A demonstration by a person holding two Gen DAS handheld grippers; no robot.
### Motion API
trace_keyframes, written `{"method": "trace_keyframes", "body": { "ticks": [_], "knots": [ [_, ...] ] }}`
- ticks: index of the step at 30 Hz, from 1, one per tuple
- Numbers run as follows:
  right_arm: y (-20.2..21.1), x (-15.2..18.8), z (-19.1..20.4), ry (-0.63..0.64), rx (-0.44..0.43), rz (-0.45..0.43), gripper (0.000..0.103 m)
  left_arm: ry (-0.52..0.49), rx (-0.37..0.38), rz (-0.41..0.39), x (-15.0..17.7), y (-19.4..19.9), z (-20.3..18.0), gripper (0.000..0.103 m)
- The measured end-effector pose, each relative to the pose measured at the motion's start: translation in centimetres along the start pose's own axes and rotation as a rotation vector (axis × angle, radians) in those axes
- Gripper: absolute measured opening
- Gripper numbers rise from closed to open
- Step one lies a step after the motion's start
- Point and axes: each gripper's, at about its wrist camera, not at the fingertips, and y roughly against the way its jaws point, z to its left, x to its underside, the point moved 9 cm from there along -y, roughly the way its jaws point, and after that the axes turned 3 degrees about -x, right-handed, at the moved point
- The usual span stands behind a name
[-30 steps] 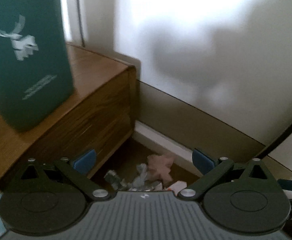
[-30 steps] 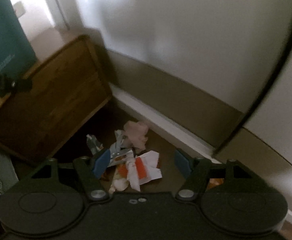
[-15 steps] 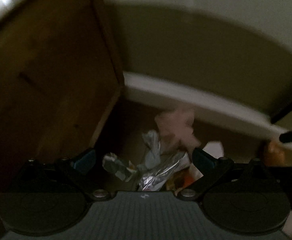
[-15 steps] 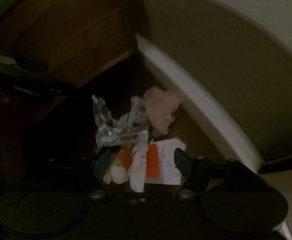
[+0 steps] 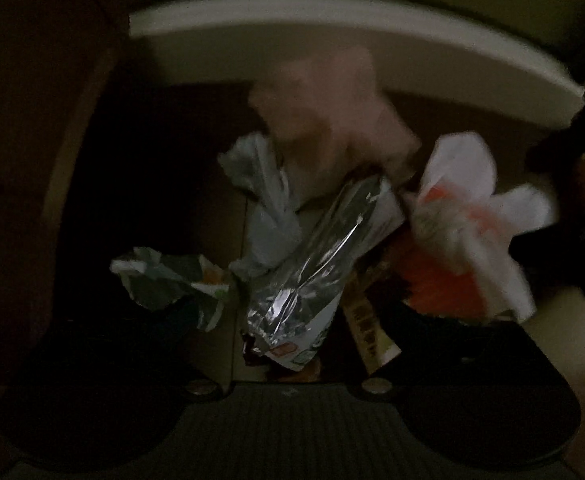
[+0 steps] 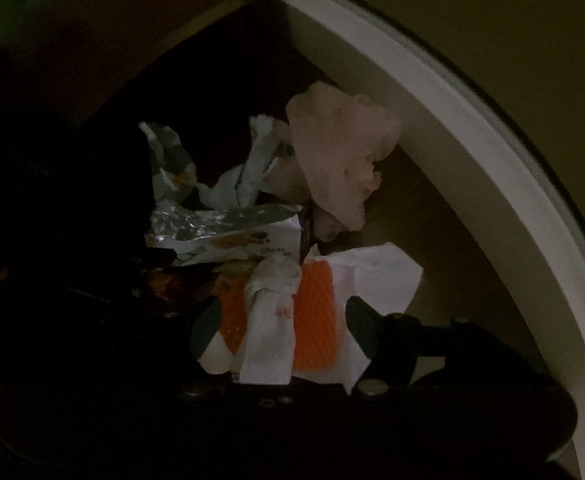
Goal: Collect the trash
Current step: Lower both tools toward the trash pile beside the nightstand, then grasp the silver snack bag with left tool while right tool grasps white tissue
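**Trash heap in the dark corner**

We see the litter piled on the floor (image 6: 432,216) against the white baseboard (image 6: 432,92), beside a wooden cabinet (image 5: 32,120). Right gripper (image 6: 282,320): jaws wide, straddling the orange-and-white wrapper (image 6: 316,320), not closed on it. Left gripper (image 5: 292,344): fingers lost in shadow, so we cannot tell their spread; the foil packet (image 5: 312,264) lies just ahead. A pink tissue (image 6: 336,152) rests nearest the baseboard.
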Motion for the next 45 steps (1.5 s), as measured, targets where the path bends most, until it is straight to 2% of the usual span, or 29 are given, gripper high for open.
{"method": "trace_keyframes", "body": {
  "ticks": [6,8,9,10,11,14,16,17,19,22,30,41,45],
  "knots": [
    [-3.2,-0.4,0.4,0.045,0.015,0.024,0.065,0.011,0.021,0.042,1.1,-3.7,-0.1,0.067],
    [-3.9,-0.7,0.1,0.043,0.025,0.025,0.061,-0.001,0.031,0.045,1.3,-4.3,-0.5,0.066],
    [-4.3,-0.8,-0.1,0.040,0.026,0.029,0.052,-0.005,0.034,0.045,1.3,-4.5,-0.6,0.064],
    [-4.6,-0.9,-0.2,0.037,0.029,0.031,0.031,-0.006,0.039,0.044,1.4,-4.7,-0.7,0.059],
    [-4.9,-1.0,-0.3,0.036,0.040,0.034,0.023,-0.004,0.042,0.047,1.5,-5.0,-0.8,0.057],
    [-5.3,-1.1,-0.5,0.032,0.050,0.029,0.022,0.004,0.031,0.071,1.8,-5.6,-1.0,0.045],
    [-5.2,-0.9,-0.5,0.032,0.045,0.024,0.022,0.014,0.041,0.077,1.9,-5.8,-1.2,0.031],
    [-5.1,-0.8,-0.4,0.029,0.043,0.021,0.020,0.013,0.039,0.077,1.8,-5.8,-1.4,0.029],
    [-4.7,-0.6,-0.5,0.020,0.048,0.018,0.015,0.005,0.039,0.095,2.0,-5.6,-1.6,0.013],
    [-3.6,-0.4,-0.7,0.004,0.051,-0.001,0.012,0.018,0.037,0.082,1.8,-4.9,-1.8,0.006],
    [2.4,-0.4,-0.1,-0.010,0.054,-0.085,0.010,0.020,-0.002,0.035,0.9,-0.1,-1.7,0.003],
    [14.7,-0.9,2.5,0.021,0.067,-0.246,0.010,0.134,-0.029,-0.045,-0.2,12.1,0.8,0.001],
    [17.5,-0.5,3.8,0.032,0.060,-0.276,0.010,0.186,-0.030,-0.058,0.3,15.6,1.7,0.001]
  ]
}}
